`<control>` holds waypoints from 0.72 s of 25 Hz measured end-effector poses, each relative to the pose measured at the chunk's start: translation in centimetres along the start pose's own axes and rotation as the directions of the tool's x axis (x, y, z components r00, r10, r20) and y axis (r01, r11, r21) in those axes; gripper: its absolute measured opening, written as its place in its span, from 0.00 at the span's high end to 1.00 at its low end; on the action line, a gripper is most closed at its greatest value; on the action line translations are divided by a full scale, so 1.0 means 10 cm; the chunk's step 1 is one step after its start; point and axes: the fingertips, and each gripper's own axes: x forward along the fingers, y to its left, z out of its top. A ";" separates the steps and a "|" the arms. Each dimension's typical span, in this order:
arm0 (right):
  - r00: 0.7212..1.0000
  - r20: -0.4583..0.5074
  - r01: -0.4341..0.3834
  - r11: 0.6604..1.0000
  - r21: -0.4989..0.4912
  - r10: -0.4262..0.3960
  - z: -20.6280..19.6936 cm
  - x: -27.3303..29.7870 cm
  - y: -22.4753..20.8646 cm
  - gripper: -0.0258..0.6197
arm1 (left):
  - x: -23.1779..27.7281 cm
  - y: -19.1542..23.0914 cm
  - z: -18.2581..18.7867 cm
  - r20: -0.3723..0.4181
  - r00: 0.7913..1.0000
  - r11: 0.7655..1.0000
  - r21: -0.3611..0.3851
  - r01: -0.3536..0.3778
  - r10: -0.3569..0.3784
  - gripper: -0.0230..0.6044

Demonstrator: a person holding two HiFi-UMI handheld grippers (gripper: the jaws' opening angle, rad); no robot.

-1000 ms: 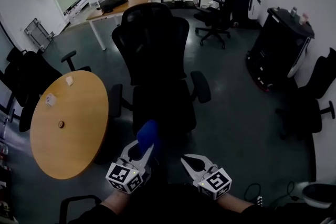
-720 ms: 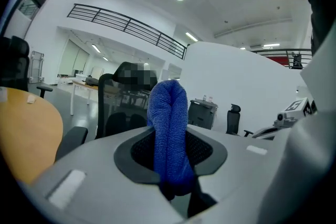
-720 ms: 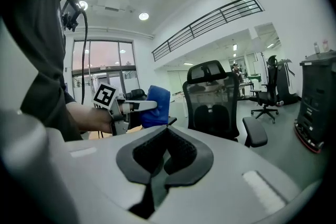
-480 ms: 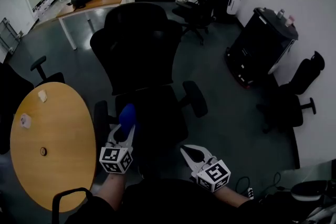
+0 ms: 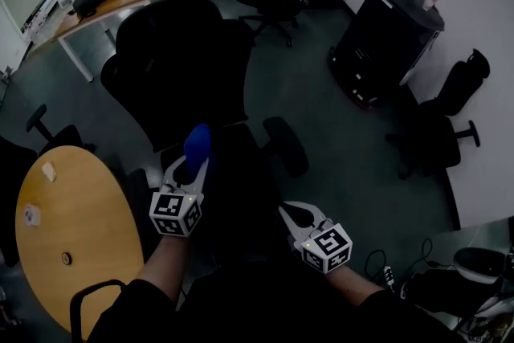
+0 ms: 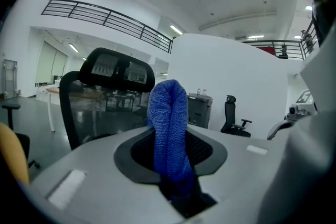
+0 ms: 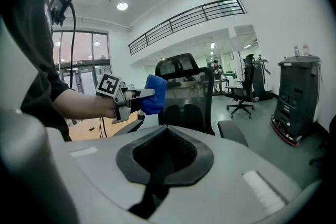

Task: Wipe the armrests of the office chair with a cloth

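where the left gripper (image 5: 195,165) clamps, the blue cloth (image 6: 168,123) stands between its jaws.

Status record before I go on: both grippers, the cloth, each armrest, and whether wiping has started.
left gripper: shut on the blue cloth
right gripper: fingers shut, empty
blue cloth position: held in the air in front of the office chair, touching neither armrest
right armrest: nothing on it
left armrest: nothing on it, next to the round wooden table
wiping: not yet started
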 end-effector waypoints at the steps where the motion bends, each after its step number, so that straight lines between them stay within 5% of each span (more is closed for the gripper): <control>1: 1.000 -0.003 -0.001 1.000 0.009 0.002 -0.02 0.02 -0.12 0.95 | 0.11 -0.02 0.01 -0.006 1.000 1.000 0.008 -0.005 0.005 0.76; 9: 0.988 -0.107 -0.114 0.993 0.017 0.115 -0.43 0.11 -1.11 0.95 | 1.14 -0.28 -0.23 -0.161 0.984 0.995 0.075 -0.059 0.071 0.76; 18: 0.947 -0.227 -0.211 0.973 0.091 0.226 -0.99 0.39 -1.69 0.95 | 2.19 -0.39 -0.67 -0.381 0.920 0.979 0.201 -0.016 0.093 0.76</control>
